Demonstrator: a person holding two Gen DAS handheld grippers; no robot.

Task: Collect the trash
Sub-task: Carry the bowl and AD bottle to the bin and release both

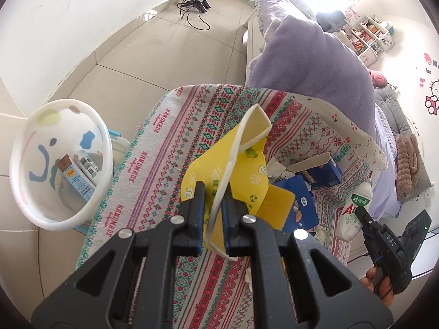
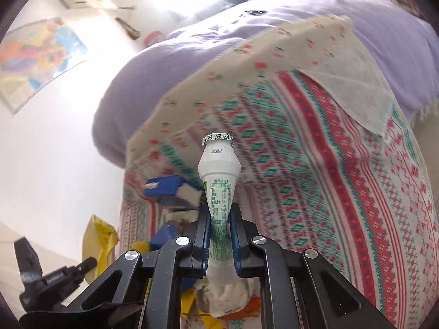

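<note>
Two grippers held trash above the patterned tablecloth (image 1: 164,148), the white bin (image 1: 61,164) waiting at its left edge. Your left gripper (image 1: 213,205) was nearly closed on a yellow wrapper (image 1: 247,175); light and floppy, it looked best pinched at its stiffer folded edge. Your right gripper (image 2: 218,227) was clamped on the waist of a small white bottle (image 2: 219,170), likely light, smooth and slippery.

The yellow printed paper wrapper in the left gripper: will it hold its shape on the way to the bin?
Probably not. The yellow printed paper wrapper curls and folds above the left gripper, so it looks thin, floppy and light. Pinched at one edge only, it may flap or slip.
</note>
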